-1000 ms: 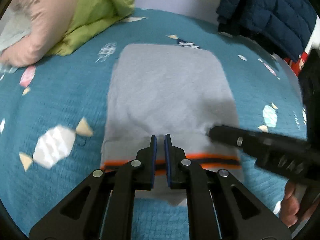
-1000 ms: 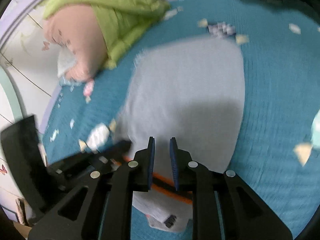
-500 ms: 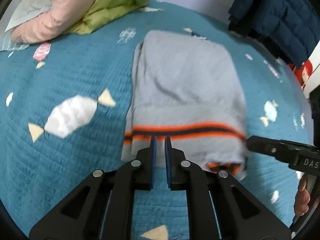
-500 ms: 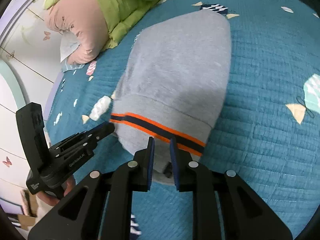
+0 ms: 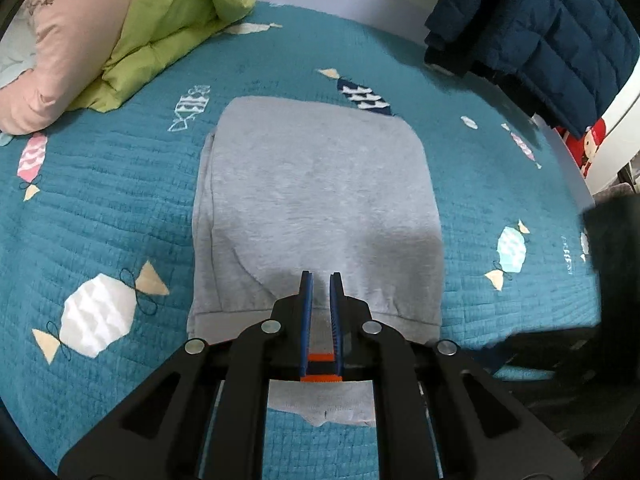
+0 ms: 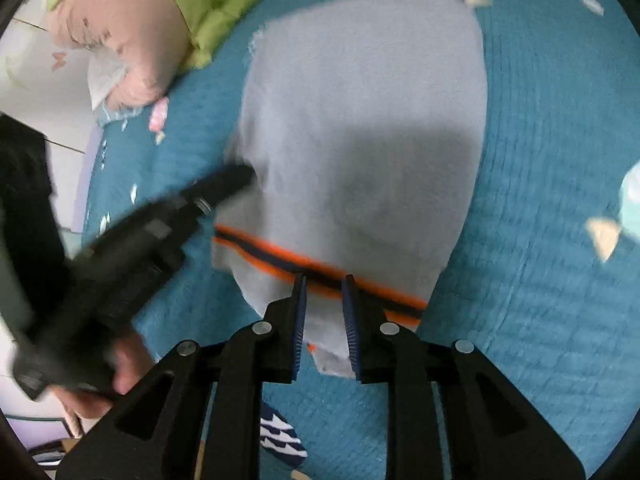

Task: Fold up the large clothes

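Both grippers are pointed steeply down at a grey sweater [image 5: 320,200] that is laid folded on a bed with a teal blanket [image 5: 120,208].

No words can be read anywhere. No boxes or bins are seen.

In the left wrist view, the left gripper [image 5: 320,280] is seen at 6 o'clock, over the near edge of the sweater. Its two blue pads are very near each other, with only a thin gap. Nothing is pinched between them; the orange and dark stripe [image 5: 320,368] is only seen through the gap, lower down.

In the right wrist view, the right gripper [image 6: 323,284] is at 6 o'clock too, over the stripe [image 6: 280,258] near the sweater's hem. Its jaws are being opened, and the cloth is seen between them but not squeezed. The left gripper [image 6: 236,176] is also seen here, blurred, at 9 o'clock, with its tip at the sweater's left side. It is held by a hand [image 6: 120,364] at 8 o'clock.

A pink pillow [image 5: 68,44] and a green quilt [image 5: 168,20] are at 11 o'clock. A dark blue puffy coat [image 5: 540,32] is hung at 1 o'clock. White and pink candy shapes [image 5: 96,316] are printed on the blanket.
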The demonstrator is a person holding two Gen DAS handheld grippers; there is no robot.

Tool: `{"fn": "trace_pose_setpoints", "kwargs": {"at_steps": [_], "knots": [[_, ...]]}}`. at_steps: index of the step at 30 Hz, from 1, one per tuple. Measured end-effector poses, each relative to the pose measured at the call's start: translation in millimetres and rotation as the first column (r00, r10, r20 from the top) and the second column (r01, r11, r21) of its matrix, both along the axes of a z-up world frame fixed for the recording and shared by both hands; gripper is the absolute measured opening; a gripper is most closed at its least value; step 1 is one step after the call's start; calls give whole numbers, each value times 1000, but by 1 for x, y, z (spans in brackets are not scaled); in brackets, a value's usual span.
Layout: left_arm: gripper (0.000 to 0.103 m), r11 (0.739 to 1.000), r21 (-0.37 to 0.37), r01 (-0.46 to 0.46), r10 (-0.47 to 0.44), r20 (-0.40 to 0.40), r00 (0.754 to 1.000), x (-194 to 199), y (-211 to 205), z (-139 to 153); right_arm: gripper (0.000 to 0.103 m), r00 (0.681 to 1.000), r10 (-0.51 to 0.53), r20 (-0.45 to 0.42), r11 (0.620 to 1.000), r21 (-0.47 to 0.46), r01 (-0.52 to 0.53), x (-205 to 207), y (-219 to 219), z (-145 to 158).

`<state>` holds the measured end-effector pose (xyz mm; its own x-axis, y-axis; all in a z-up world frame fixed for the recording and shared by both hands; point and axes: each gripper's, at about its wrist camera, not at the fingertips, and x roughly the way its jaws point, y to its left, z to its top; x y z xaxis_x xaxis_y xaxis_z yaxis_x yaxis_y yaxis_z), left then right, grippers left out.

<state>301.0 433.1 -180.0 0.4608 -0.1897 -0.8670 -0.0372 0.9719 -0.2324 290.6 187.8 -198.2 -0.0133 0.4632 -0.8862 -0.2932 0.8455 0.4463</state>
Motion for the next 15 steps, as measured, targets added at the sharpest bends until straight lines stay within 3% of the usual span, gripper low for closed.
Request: {"fn": "trace_pose_setpoints", "kwargs": {"at_steps": [1, 2, 6, 11, 15], "knots": [[9, 1000, -14, -2, 2, -7, 1000, -2, 2, -1, 40, 1000, 6, -3, 1000, -14, -6, -1, -1, 3], [9, 1000, -29, -7, 7, -16, 1000, -5, 5, -2, 46, 1000, 7, -20, 1000, -2, -7, -6, -5, 6], [10, 998, -45, -35, 34, -33, 999, -27, 19, -6, 45, 997, -3, -81, 1000, 24, 5, -45, -20, 6], [10, 995, -63, -80, 78, -47, 996, -43, 31, -11, 20, 997, -68, -39, 998, 4, 68, -63, -22, -20], [11, 995, -69, -77, 72, -65, 995, -46, 29, -16, 15, 991, -133, -17, 991, 23, 133, -58, -13, -46]]}}
